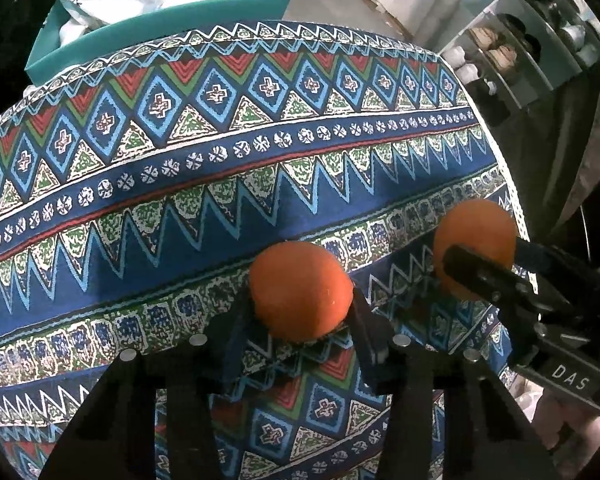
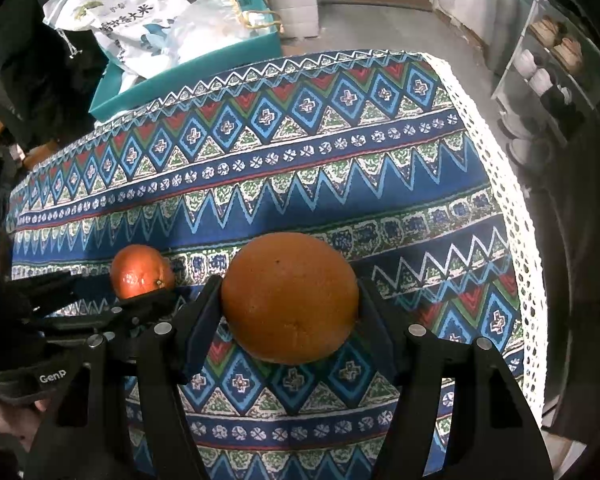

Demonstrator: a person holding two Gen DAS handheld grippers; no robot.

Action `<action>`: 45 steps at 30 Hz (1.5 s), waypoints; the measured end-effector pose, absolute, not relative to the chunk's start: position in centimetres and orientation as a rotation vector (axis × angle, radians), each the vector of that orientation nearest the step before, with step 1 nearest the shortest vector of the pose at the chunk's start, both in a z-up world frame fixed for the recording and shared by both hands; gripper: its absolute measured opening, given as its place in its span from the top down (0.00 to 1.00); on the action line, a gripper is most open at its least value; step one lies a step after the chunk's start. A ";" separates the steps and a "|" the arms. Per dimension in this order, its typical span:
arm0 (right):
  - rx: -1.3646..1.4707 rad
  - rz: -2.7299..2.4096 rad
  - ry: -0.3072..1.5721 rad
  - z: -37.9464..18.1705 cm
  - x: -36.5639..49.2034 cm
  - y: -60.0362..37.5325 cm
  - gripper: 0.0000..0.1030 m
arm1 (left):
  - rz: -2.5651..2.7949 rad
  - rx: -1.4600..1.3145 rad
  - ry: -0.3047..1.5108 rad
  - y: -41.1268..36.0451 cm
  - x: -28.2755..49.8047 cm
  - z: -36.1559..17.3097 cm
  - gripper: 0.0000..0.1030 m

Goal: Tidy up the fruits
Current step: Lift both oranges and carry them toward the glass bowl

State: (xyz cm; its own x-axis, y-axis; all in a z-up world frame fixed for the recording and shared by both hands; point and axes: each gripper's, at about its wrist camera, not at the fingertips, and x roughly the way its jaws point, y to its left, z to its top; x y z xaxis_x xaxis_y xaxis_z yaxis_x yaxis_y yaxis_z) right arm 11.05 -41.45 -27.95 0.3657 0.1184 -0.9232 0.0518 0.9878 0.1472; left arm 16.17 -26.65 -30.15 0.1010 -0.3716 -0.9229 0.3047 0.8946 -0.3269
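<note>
A small orange [image 1: 300, 288] sits between the black fingers of my left gripper [image 1: 302, 306], whose pads press its sides just above the patterned blue tablecloth [image 1: 220, 184]. My right gripper [image 2: 290, 294] is shut on a bigger, duller orange [image 2: 290, 300] over the same cloth [image 2: 300, 184]. Each gripper shows in the other's view: the right gripper [image 1: 488, 254] with its orange [image 1: 474, 236] lies to the right, near the cloth's edge. The left gripper [image 2: 120, 288] with its small orange [image 2: 140, 270] lies to the left. Both fruits are close together, side by side.
Behind the table stands a teal box [image 2: 188, 76] holding white printed bags [image 2: 140, 28]. The cloth's white lace edge [image 2: 512, 208] marks the table's right side. Beyond it stands a shoe rack [image 2: 548, 60] on the grey floor. A hand [image 2: 4, 420] holds the left gripper.
</note>
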 end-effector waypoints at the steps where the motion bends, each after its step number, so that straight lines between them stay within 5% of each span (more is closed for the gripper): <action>1: 0.160 0.045 1.197 -27.9 11.0 -41.4 0.35 | -0.503 -0.057 1.378 -26.5 16.1 -30.1 0.54; 45: 0.008 0.240 0.952 -15.6 10.1 -29.7 0.35 | -0.349 -0.009 0.997 -14.4 9.8 -14.5 0.55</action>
